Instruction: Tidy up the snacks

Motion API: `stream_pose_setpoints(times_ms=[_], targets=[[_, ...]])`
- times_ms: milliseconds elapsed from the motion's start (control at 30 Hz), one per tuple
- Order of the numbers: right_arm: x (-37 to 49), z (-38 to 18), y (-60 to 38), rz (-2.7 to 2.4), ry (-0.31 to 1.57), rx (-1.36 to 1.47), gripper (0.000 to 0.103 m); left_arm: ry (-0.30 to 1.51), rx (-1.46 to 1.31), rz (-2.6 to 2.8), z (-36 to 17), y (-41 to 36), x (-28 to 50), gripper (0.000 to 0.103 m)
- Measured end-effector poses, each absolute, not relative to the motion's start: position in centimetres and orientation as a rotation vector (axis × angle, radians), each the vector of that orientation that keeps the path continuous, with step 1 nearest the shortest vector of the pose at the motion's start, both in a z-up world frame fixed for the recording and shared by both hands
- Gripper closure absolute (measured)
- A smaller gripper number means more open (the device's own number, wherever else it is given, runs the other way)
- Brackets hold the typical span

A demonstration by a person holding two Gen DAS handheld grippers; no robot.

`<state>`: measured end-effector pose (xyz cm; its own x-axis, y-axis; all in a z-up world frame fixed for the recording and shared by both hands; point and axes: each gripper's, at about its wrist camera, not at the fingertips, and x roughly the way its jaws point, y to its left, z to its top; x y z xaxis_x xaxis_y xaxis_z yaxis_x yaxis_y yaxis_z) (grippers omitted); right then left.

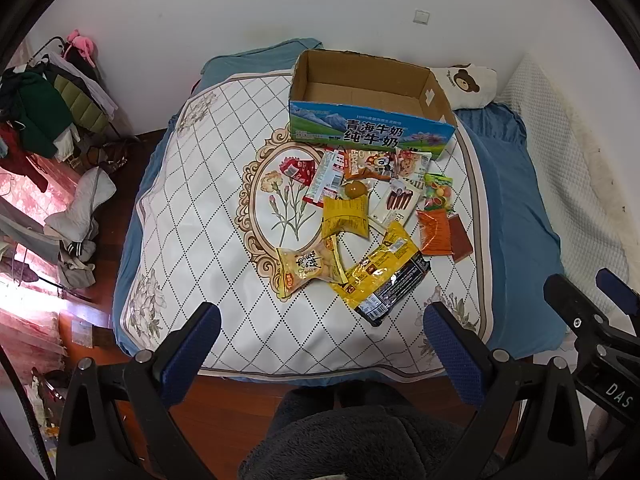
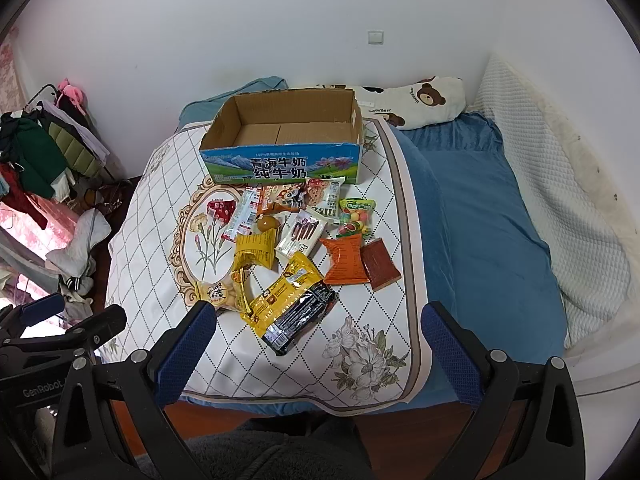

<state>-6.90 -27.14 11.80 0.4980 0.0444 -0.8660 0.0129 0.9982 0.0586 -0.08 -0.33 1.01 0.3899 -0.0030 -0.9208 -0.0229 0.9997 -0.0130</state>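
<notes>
The snacks lie in a loose heap on the quilted bedspread [image 2: 280, 360], all of them just in front of the open milk carton box [image 2: 280, 168], which stands empty at the far side of the bed. Nearest the tools is the big yellow-and-black snack bag [image 2: 290, 304] — it lies flat with its long axis running diagonally, near-left end low, far end pointing up toward the orange packet [image 2: 344, 260] and the dark red flat pack [image 2: 380, 264] beside it. To its left sits the pale yellow bag of round snacks [image 2: 218, 294], partly behind the right tool's left finger in the right wrist view.

The right gripper [image 2: 320, 344] hangs over the near edge of the bed with its jaws spread wide and nothing between them; the yellow-and-black bag lies straight ahead of it, just beyond the fingertips and between them. The left gripper [image 1: 322, 344] is likewise wide apart and empty, and from its own view the same bag [image 1: 380, 276] lies ahead and a little to the right, the pale yellow bag [image 1: 308, 268] ahead and slightly left.

Judging from this, both hands are about equally near; the right lines up better on the big bag, though its diagonal lie means the jaws would probably need turning to close across its short width.
</notes>
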Motion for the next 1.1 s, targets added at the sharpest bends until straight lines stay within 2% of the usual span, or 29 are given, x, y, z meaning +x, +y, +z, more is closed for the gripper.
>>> stream_pose_setpoints(times_ms=[433, 567, 767, 933, 1100], targets=[[-6.5, 12.1, -27.5, 0.023, 1.047, 0.07, 0.0, 1.168, -0.026, 0.015, 1.1, -0.6, 0.2, 0.0], [-5.7, 10.6, -27.9, 0.022, 1.068, 0.13, 0.0, 1.148, -0.015, 0.04, 0.1, -0.1, 1.4, 0.0], [-2.6, 2.2, -28.1, 0.035, 1.216, 0.315, 0.0, 1.161, 0.123, 0.105, -5.1, 2.1, 4.3, 0.0], [-0.2, -6.7, -27.2, 0.015, 1.357, 0.424, 0.0, 1.218, 0.363, 0.041, -12.4, 2.2, 6.8, 0.0], [0.5, -12.7, -26.8, -0.009, 1.412, 0.452, 0.0, 1.244, 0.606, -0.126, -19.3, 0.2, 8.8, 0.001]])
